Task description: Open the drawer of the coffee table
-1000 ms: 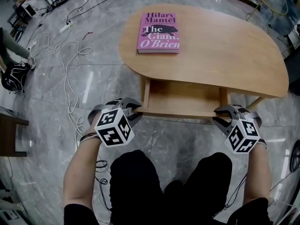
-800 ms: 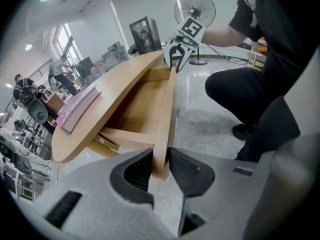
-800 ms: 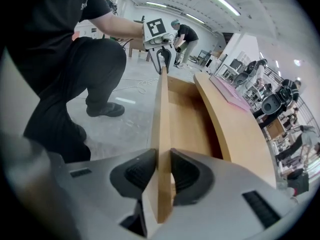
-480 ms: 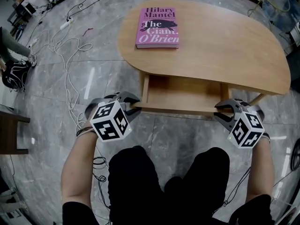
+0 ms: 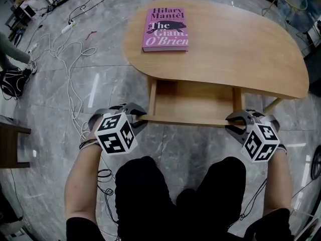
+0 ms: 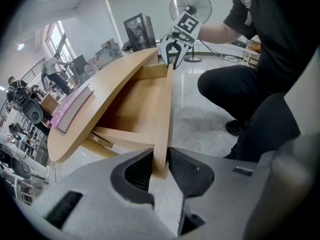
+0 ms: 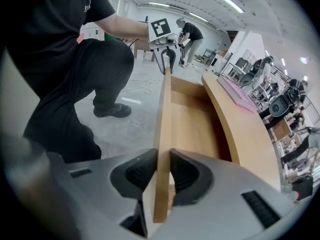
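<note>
The wooden coffee table (image 5: 235,49) has its drawer (image 5: 193,102) pulled partly out towards me. The drawer's front panel (image 5: 185,120) is gripped at both ends. My left gripper (image 5: 139,117) holds the left end, and its jaws are closing, with the pads against both faces of the panel (image 6: 164,114). My right gripper (image 5: 231,120) is shut on the right end of the panel (image 7: 163,119). In the left gripper view the left gripper (image 6: 160,166) is near and the right gripper (image 6: 171,54) far along the panel. The drawer looks empty.
A pink book (image 5: 165,29) lies on the table top at the far left. White and black cables (image 5: 70,74) trail over the marble floor to the left. My knees (image 5: 180,195) are just behind the drawer. A dark wooden piece of furniture (image 5: 10,139) is at the left edge.
The drawer shows slightly more of its inside under the table top than a second ago. Both grippers have stayed on the front panel.
</note>
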Available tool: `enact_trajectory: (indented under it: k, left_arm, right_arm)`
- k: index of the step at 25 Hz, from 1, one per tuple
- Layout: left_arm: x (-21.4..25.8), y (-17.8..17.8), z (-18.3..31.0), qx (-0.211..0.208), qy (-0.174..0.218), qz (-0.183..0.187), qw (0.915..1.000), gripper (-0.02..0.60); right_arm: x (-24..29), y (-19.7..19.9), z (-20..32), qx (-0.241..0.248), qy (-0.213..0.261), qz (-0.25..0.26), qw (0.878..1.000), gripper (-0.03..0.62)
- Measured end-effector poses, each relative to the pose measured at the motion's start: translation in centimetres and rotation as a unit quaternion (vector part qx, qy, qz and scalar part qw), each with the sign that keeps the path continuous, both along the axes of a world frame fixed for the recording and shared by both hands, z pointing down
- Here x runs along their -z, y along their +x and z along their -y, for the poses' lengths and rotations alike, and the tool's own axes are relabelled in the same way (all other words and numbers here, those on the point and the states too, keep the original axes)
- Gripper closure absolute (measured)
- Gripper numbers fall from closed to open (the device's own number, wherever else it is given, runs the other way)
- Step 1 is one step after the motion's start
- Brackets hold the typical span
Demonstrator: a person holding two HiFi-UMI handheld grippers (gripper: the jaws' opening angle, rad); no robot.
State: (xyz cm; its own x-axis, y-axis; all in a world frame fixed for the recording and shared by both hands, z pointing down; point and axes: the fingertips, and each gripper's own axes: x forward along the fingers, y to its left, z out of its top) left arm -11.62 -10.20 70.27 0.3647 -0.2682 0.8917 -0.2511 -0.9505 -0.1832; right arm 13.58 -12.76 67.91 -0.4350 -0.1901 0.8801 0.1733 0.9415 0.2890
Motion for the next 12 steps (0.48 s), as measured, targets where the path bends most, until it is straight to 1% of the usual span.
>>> enact_trajectory:
  k: [4,12]
  left_arm:
    - [-0.1,-0.2,-1.2,-0.005,-0.003,-0.002,1.0000,0.480]
    - [-1.0,-0.1,-2.7,0.001,-0.001,0.001,1.0000,0.480]
  right_arm:
    - [-0.1,-0.1,-1.3,0.000,-0.007,0.008,1.000,0.508]
    - [-0.9,0.0,-3.0,-0.001,-0.009,0.012,1.000,0.510]
